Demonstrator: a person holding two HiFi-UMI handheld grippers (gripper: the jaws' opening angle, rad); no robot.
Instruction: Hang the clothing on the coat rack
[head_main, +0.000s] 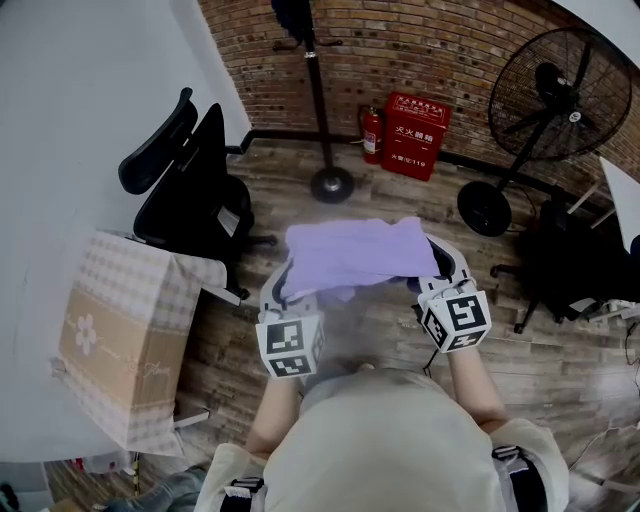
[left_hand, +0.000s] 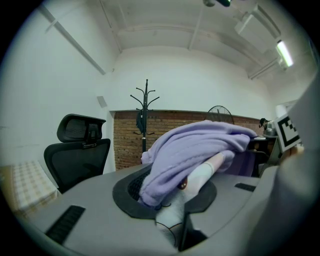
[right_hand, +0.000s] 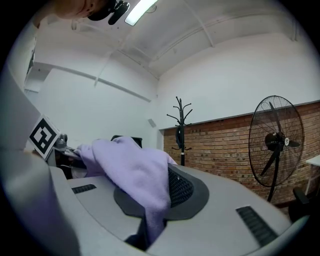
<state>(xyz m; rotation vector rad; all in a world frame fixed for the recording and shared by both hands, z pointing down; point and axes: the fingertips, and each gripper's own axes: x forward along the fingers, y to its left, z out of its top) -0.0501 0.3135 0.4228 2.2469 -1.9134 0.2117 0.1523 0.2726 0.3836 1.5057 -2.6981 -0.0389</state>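
Note:
A lilac garment (head_main: 355, 253) is stretched between my two grippers above the wooden floor. My left gripper (head_main: 290, 300) is shut on its left end, where the cloth (left_hand: 190, 150) bunches over the jaws with a pale patterned part pinched in them. My right gripper (head_main: 440, 275) is shut on the right end; the fabric (right_hand: 140, 180) drapes down into the jaws. The black coat rack (head_main: 320, 90) stands ahead by the brick wall, with a dark item hanging near its top. It shows as the coat rack (left_hand: 145, 117) in the left gripper view and as the coat rack (right_hand: 181, 127) in the right gripper view.
A black office chair (head_main: 190, 190) stands to the left, beside a checked box (head_main: 120, 340). A large floor fan (head_main: 545, 110) stands at the right. A red fire-equipment box (head_main: 415, 135) and extinguisher (head_main: 372, 135) sit against the brick wall near the rack's round base (head_main: 332, 185).

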